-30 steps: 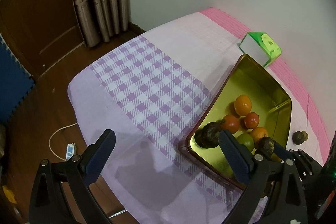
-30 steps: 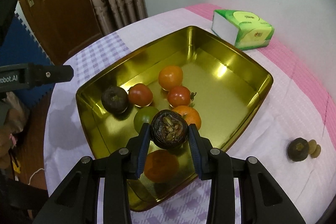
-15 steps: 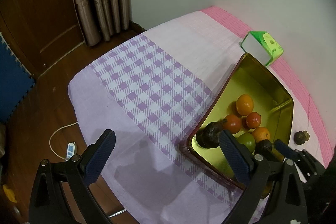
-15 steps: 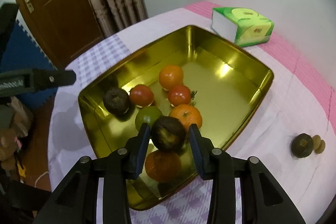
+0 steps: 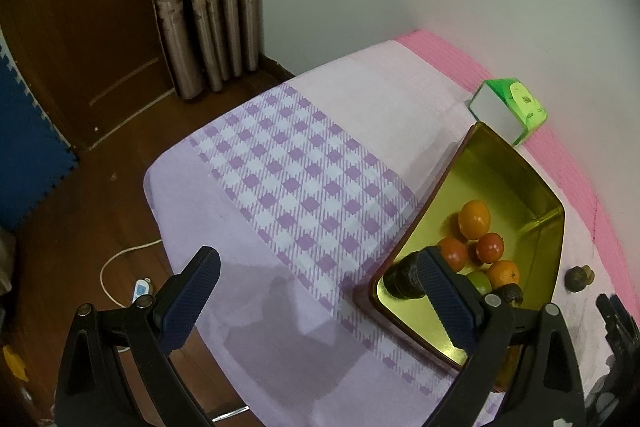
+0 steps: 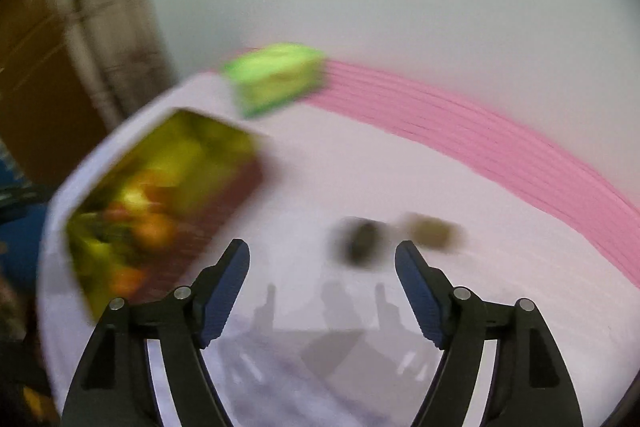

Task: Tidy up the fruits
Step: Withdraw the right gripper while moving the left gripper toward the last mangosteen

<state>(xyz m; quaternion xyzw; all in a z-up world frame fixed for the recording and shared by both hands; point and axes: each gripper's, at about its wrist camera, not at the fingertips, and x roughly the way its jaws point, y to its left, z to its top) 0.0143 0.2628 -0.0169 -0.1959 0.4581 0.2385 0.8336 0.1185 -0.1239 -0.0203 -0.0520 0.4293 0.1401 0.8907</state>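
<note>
A gold tray (image 5: pixel 516 167) holds several fruits: oranges, red tomatoes, a green one and two dark fruits, one of them (image 5: pixel 508 294) near the front rim. My left gripper (image 5: pixel 316 297) is open and empty over the purple checked cloth, left of the tray. The right wrist view is blurred. My right gripper (image 6: pixel 322 287) is open and empty, pointed at a dark fruit (image 6: pixel 360 241) and a small brown piece (image 6: pixel 432 231) on the cloth right of the tray (image 6: pixel 224 135). That dark fruit also shows in the left wrist view (image 5: pixel 576 278).
A green tissue box (image 5: pixel 512 107) stands behind the tray, also in the right wrist view (image 6: pixel 276 79). A pink cloth band (image 6: pixel 500 147) runs along the white wall. The table edge drops to a wooden floor at left, with a cable and small device (image 5: pixel 142 289).
My right gripper opened and let the dark fruit go into the tray, then swung right toward the dark fruit on the cloth. The left gripper barely moved.
</note>
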